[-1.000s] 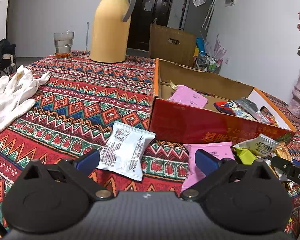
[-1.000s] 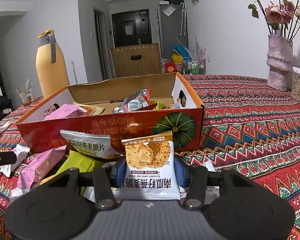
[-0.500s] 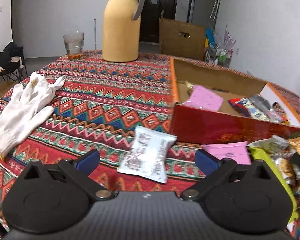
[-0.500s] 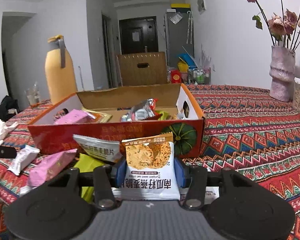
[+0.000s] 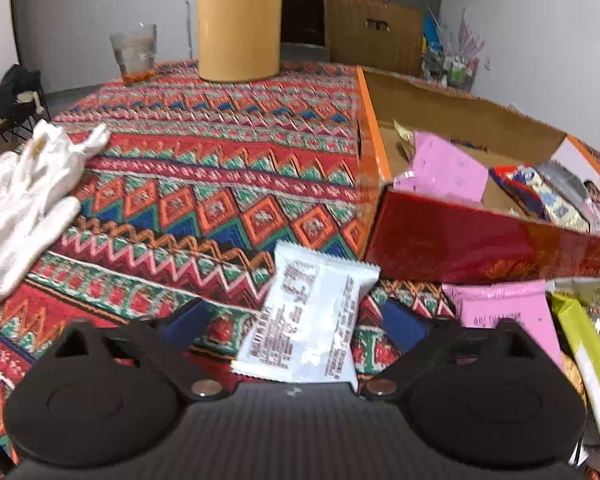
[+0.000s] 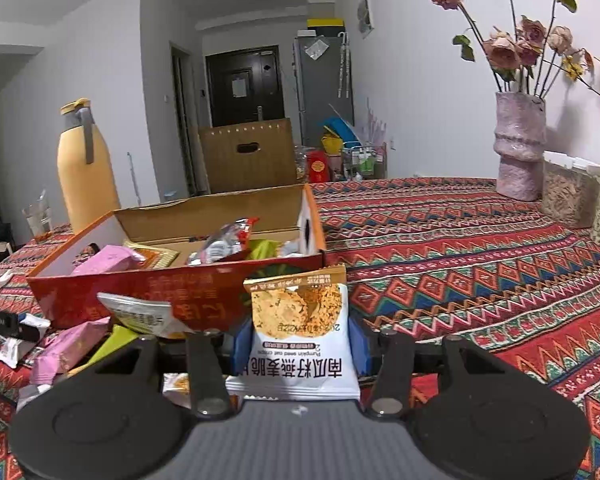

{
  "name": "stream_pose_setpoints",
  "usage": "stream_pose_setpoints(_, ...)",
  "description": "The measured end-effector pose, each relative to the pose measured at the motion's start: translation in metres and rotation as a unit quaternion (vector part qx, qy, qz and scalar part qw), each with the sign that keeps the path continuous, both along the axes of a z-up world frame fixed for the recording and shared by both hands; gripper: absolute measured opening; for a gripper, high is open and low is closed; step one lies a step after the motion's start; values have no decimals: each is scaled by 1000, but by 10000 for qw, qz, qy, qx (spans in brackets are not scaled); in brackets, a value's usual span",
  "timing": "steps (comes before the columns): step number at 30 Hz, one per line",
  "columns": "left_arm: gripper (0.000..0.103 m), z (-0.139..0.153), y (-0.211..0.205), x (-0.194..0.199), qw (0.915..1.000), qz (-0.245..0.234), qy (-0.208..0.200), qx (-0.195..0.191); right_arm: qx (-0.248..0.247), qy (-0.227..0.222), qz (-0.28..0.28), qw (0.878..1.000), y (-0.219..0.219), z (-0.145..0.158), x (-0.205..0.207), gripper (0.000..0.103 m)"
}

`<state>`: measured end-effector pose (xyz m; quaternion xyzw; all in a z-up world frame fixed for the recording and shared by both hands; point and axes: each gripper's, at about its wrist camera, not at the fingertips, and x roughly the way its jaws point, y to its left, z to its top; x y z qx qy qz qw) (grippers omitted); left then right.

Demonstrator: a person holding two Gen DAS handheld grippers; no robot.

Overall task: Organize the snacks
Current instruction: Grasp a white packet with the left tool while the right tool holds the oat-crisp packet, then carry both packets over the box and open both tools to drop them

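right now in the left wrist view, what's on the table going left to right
white cotton glove → clear drinking glass → yellow thermos jug → white foil snack packet → open red cardboard box → lime green snack packet

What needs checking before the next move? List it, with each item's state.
1. Right gripper shut on the cracker packet: ok.
2. Packet lifted above the box front wall: cannot tell.
3. Room in the box for it: ok, bare cardboard shows behind the pink packet.
4. Left gripper open: ok.
5. White packet between its fingers: ok, lying flat on the tablecloth.
6. Other loose packets out of the left gripper's way: ok, the pink pouch lies outside it.
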<state>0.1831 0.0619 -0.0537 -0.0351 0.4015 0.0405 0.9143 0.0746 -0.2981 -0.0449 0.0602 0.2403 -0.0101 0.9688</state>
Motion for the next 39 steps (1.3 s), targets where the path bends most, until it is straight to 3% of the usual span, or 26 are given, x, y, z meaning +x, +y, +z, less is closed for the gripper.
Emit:
stream_pose_setpoints(1,84,0,-1,-1,10000,-19,-29,67,4,4,-14,10000,-2,0,0,48)
stream_pose_setpoints(3,62,1,-3,-2,9999,-101,-77,74,9,9,-22,10000,-4,0,1,48)
stream_pose_setpoints(5,48,3,-4,-5,9997,-200,-107,27,10,-5,-9,10000,-4,0,2,48)
stream_pose_setpoints(9,43,7,-5,-9,9997,-157,-180,73,-9,-21,57,10000,-2,1,2,48)
stream_pose_setpoints(23,42,68,-5,-29,9937,-222,-1083,-185,-197,-275,161,9993,1,24,12,48)
stream_pose_setpoints(39,42,94,-53,10,9910,-435,-1246,-229,-401,-234,487,9977,24,53,82,48)
